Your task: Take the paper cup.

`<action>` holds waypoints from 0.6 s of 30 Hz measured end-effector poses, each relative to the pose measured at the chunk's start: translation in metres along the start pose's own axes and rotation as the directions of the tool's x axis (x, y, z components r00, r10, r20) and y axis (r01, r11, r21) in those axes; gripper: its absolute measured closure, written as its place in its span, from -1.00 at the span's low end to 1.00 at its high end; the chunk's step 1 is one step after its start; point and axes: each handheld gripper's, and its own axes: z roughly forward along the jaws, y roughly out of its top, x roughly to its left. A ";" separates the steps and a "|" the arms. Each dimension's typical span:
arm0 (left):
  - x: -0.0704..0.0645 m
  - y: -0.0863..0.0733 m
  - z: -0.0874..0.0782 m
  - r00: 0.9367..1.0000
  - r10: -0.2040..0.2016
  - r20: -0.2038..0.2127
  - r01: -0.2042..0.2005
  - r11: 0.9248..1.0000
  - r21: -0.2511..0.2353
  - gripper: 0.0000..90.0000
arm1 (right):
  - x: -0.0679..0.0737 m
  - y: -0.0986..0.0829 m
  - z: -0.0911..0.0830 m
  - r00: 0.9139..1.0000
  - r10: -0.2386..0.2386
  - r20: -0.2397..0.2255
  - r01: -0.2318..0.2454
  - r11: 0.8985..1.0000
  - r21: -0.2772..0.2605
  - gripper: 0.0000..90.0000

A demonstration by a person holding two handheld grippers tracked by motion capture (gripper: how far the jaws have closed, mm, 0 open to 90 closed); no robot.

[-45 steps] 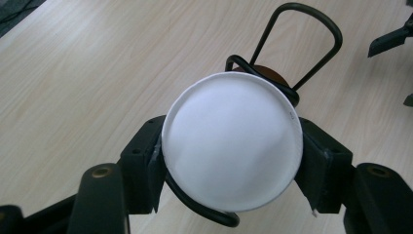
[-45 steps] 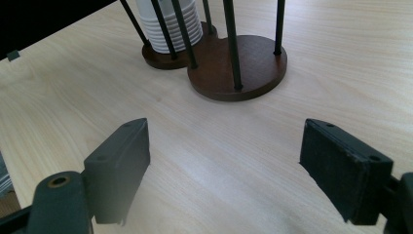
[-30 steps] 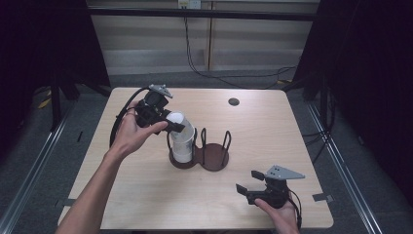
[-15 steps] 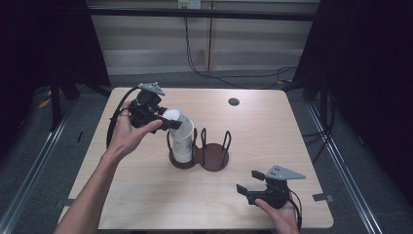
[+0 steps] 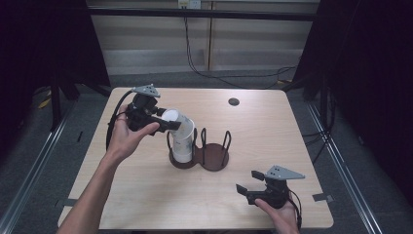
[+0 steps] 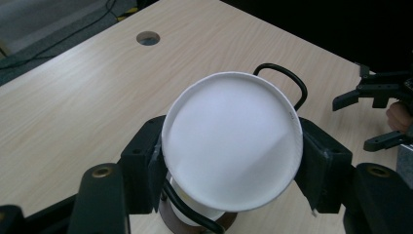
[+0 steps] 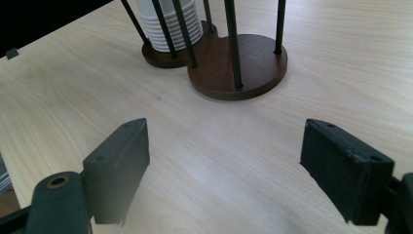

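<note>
At the left of the high view, the left gripper (image 5: 163, 122) is clamped on a white paper cup (image 5: 171, 119), which is tipped on its side with its flat bottom facing back toward the hand. In the left gripper view the two black jaws press against opposite sides of that cup (image 6: 229, 141), whose round base hides most of what lies beyond.

Just below and to the right of the held cup stands a stack of white cups (image 5: 183, 142) in the left ring of a dark wooden two-ring cup holder (image 5: 214, 158) with black wire uprights; its right ring is bare. The held cup sits at the top of the stack, tilted away from it.

Near the table's (image 5: 292, 126) front right corner, the right gripper (image 5: 246, 190) rests low with its jaws spread wide and holding nothing.
</note>
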 end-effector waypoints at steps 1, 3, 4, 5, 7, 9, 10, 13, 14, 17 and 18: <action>0.000 -0.001 -0.001 1.000 -0.003 0.002 0.003 1.000 -0.006 -0.19 | 0.000 0.000 0.000 1.000 -0.002 0.000 0.002 1.000 -0.003 -0.61; -0.001 -0.002 -0.002 1.000 0.002 0.002 -0.002 1.000 -0.010 -0.19 | 0.000 0.000 0.000 1.000 0.000 0.000 0.000 1.000 -0.004 -0.61; -0.001 -0.002 -0.003 1.000 0.006 0.002 -0.006 1.000 -0.017 -0.19 | 0.000 0.000 0.000 1.000 0.000 -0.002 0.000 1.000 -0.005 -0.61; -0.002 -0.003 -0.004 1.000 0.004 0.004 -0.004 1.000 -0.025 -0.19 | 0.000 0.000 0.000 1.000 -0.002 -0.001 0.002 1.000 -0.005 -0.61; -0.003 -0.004 -0.007 1.000 0.002 0.012 -0.002 0.999 -0.040 -0.19 | 0.000 0.000 0.000 1.000 -0.001 -0.002 0.001 1.000 -0.003 -0.61; -0.004 -0.005 -0.009 1.000 0.001 0.021 0.000 0.999 -0.047 -0.19 | 0.001 0.000 0.000 1.000 -0.002 -0.001 0.002 1.000 -0.002 -0.62; -0.004 -0.006 -0.010 1.000 0.007 0.023 -0.005 0.999 -0.052 -0.19 | 0.001 0.000 0.000 1.000 -0.004 -0.003 0.004 1.000 -0.002 -0.62; -0.006 -0.009 -0.011 1.000 0.003 0.019 -0.001 0.998 -0.062 -0.19 | 0.001 0.001 0.000 1.000 -0.012 -0.003 0.012 1.000 -0.004 -0.62; -0.006 -0.010 -0.011 1.000 0.003 0.023 -0.002 0.998 -0.063 -0.19 | 0.001 0.001 0.000 1.000 -0.012 -0.003 0.012 1.000 -0.005 -0.62; -0.008 -0.014 -0.011 0.999 -0.004 0.036 0.006 0.997 -0.072 -0.19 | 0.001 0.001 0.001 1.000 -0.009 -0.001 0.009 1.000 -0.005 -0.62; -0.008 -0.016 -0.011 0.999 -0.003 0.038 0.005 0.997 -0.073 -0.19 | 0.001 0.001 0.000 1.000 -0.008 -0.003 0.008 1.000 -0.002 -0.62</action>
